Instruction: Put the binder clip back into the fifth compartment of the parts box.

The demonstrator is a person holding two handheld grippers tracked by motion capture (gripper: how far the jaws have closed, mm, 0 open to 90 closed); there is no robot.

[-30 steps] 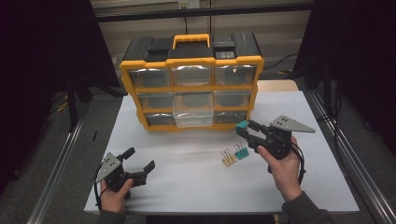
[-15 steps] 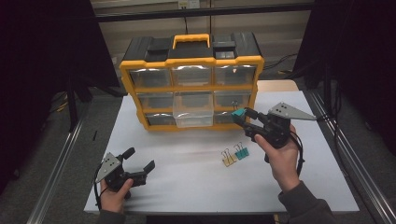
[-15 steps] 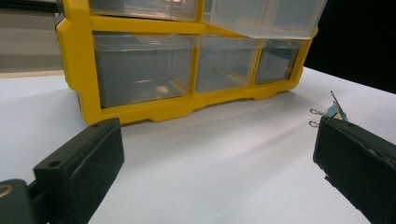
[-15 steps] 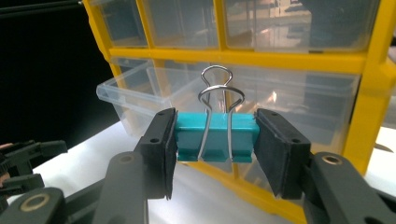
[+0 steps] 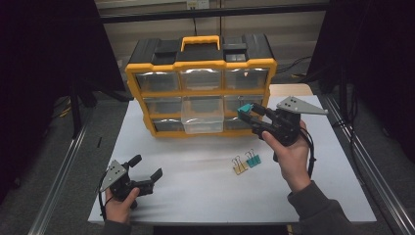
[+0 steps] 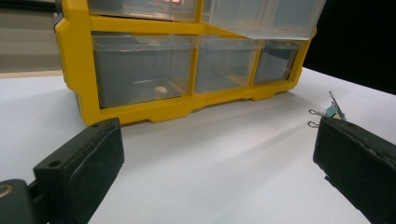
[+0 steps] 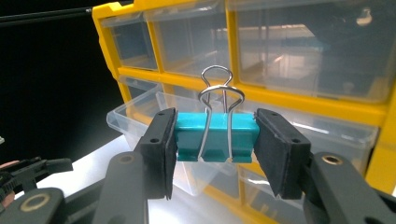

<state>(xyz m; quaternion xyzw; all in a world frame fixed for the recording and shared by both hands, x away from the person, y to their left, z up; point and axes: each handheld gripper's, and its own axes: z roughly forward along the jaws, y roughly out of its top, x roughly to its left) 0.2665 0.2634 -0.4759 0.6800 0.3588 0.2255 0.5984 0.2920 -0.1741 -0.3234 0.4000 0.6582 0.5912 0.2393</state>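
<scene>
A yellow and black drawer organiser [image 5: 200,63] stands at the back of the white table [image 5: 205,186]; its middle clear drawer [image 5: 202,115] is pulled out. My right gripper [image 5: 246,113] hovers just right of that drawer, shut on a teal binder clip [image 7: 217,136] with its wire handles up. Two more binder clips lie on the table, a yellow binder clip [image 5: 239,165] and a teal binder clip [image 5: 252,159]. My left gripper [image 5: 147,169] rests near the front left corner, open, nothing between its jaws. In the left gripper view the organiser [image 6: 140,60] lies ahead.
The table ends close in front of the left hand and at the left. Metal rails [image 5: 54,186] run along both sides of the table on the floor. Dark curtains stand left and right.
My right gripper has risen and moved left with the teal clip, from above the loose clips to beside the pulled-out drawer. The left gripper has stayed in place.
</scene>
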